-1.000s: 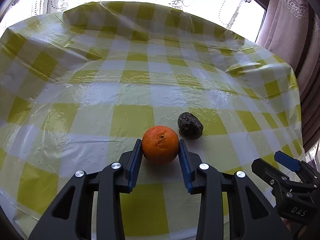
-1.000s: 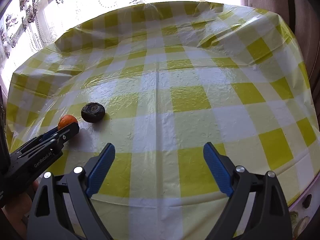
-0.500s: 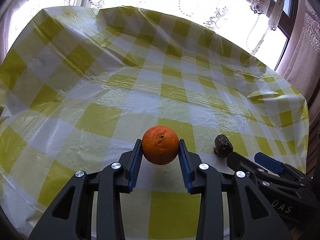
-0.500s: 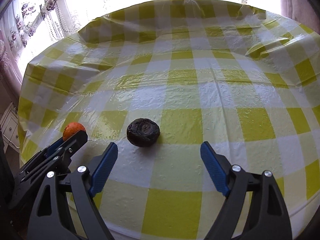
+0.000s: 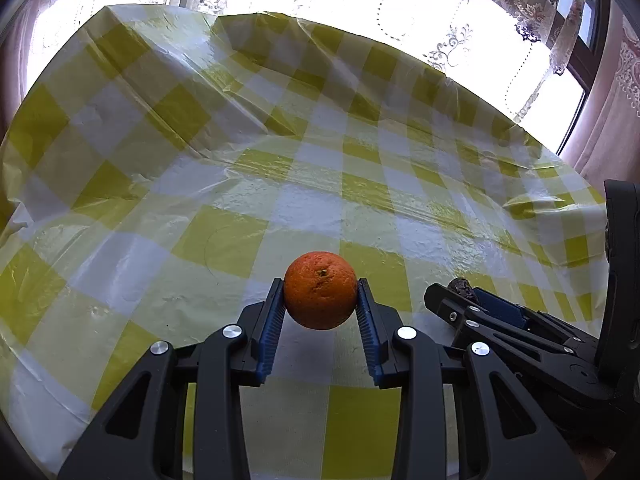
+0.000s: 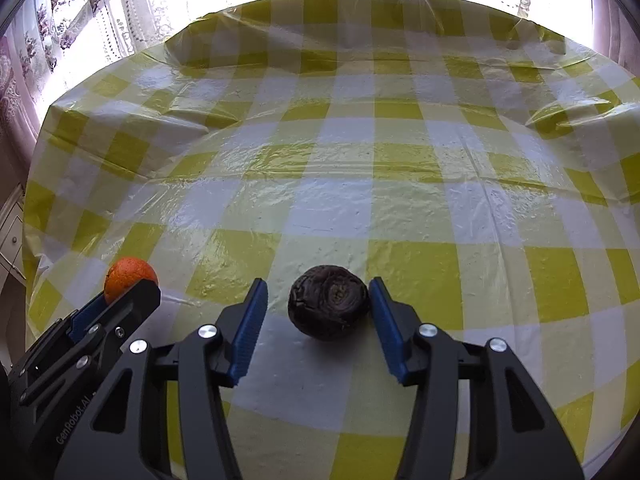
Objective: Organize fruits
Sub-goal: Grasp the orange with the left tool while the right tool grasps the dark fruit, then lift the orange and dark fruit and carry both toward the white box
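Note:
An orange (image 5: pixel 320 294) is clamped between the blue pads of my left gripper (image 5: pixel 320 286), which is shut on it and holds it just above the yellow-and-white checked tablecloth (image 5: pixel 240 160). A dark, wrinkled round fruit (image 6: pixel 328 306) lies on the cloth between the fingers of my right gripper (image 6: pixel 317 286). Those jaws are closing; the right pad is nearly at the fruit and a gap remains at the left pad. The right wrist view has the orange (image 6: pixel 128 276) and the left gripper (image 6: pixel 128 292) at the lower left. In the left wrist view the right gripper (image 5: pixel 460 296) mostly hides the dark fruit (image 5: pixel 460 283).
The checked plastic cloth (image 6: pixel 400 160) covers the whole table and has raised creases toward the back. Bright windows with lace curtains (image 5: pixel 440 20) stand behind the far edge. A pale cabinet (image 6: pixel 10 236) shows past the table's left edge.
My right gripper has moved up to the dark fruit, now straddles it, and its jaws have narrowed sharply. My left gripper carried the orange leftward away from the dark fruit.

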The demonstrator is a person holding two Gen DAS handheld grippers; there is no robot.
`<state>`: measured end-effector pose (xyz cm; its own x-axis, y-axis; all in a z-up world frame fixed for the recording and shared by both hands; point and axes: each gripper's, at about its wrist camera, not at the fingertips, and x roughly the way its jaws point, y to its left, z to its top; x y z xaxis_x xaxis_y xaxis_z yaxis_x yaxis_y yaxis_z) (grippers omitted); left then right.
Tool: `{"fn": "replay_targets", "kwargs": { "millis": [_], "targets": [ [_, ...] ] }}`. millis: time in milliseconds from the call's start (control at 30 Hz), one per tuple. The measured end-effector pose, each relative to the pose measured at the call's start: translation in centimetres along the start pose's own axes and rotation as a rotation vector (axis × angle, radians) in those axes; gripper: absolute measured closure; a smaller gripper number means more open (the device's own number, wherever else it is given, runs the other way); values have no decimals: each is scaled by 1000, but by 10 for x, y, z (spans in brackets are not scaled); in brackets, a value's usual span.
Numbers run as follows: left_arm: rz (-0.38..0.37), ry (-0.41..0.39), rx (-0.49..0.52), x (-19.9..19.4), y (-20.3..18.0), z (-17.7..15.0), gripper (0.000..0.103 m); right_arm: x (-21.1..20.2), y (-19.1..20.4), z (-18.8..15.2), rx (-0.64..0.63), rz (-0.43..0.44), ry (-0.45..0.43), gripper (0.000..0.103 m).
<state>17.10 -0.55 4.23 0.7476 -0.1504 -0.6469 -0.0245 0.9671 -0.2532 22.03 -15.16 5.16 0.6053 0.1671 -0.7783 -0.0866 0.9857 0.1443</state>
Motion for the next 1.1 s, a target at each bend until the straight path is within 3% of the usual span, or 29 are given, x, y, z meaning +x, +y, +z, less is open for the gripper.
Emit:
{"fn": "replay_targets", "kwargs": {
  "millis": [33,67,500,1100],
  "targets": [
    [0,1,1,0,0,0,69,0,1,0,-8,-13,-4,64],
    [0,2,2,0,0,0,69,0,1,-1,-10,-10,-3,65],
    [-5,3,39,-2,-11,-5,69,-16,-7,-18,-14,-47,-4,65],
    [-59,65,272,-21,-62,-44,69,-78,-33,-83,38,-85,-44,65]
  ]
}}
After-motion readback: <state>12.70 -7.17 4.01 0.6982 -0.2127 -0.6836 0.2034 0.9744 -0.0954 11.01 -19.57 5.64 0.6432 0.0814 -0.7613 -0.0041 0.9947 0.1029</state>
